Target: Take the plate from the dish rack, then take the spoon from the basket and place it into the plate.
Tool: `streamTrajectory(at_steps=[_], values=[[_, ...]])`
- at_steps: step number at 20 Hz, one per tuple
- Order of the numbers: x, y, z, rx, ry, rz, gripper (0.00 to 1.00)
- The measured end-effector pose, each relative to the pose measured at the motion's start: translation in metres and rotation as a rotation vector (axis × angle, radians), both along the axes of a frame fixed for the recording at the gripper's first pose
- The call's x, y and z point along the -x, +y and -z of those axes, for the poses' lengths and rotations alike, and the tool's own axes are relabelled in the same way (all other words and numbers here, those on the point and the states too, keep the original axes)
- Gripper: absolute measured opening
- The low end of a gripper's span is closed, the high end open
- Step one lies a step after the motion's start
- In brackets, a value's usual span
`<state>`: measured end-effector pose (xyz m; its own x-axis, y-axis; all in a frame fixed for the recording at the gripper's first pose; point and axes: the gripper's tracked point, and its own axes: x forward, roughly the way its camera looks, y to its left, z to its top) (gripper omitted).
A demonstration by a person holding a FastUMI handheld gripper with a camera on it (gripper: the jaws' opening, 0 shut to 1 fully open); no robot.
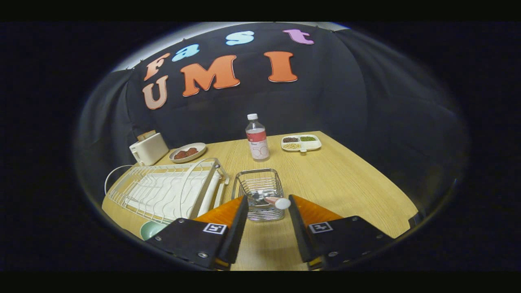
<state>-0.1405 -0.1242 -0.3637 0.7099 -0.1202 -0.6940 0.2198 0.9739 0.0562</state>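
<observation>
Wire basket (259, 194) just ahead of spread tool (267, 203), spoon (273, 200) inside (handle up)

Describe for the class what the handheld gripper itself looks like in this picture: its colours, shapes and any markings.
The gripper has two flat black fingers with orange outer faces, tapering forward. Each sits on a black block with silver screws and a small square black-and-white tag on top.

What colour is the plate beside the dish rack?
Pale green, in the gripper view: the plate peeks out beside the open gripper's left finger.
</observation>
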Motion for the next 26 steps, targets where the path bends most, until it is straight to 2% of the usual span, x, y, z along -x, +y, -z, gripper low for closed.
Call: streamTrajectory(at_steps=[1, 2, 6, 9, 16, 21, 26], values=[[-0.006, 0.001, -0.001, -0.008, -0.012, 0.005, 0.51], [-0.010, 0.001, -0.003, -0.016, -0.029, 0.017, 0.38], [-0.016, 0.017, -0.010, -0.079, -0.022, 0.015, 0.14], [-0.021, 0.015, -0.023, -0.077, -0.016, 0.019, 0.14], [-0.024, 0.010, -0.088, -0.063, -0.068, 0.024, 0.14], [-0.008, 0.020, -0.132, -0.079, -0.086, -0.002, 0.14], [0.023, 0.044, -0.147, -0.141, -0.056, -0.052, 0.14]])
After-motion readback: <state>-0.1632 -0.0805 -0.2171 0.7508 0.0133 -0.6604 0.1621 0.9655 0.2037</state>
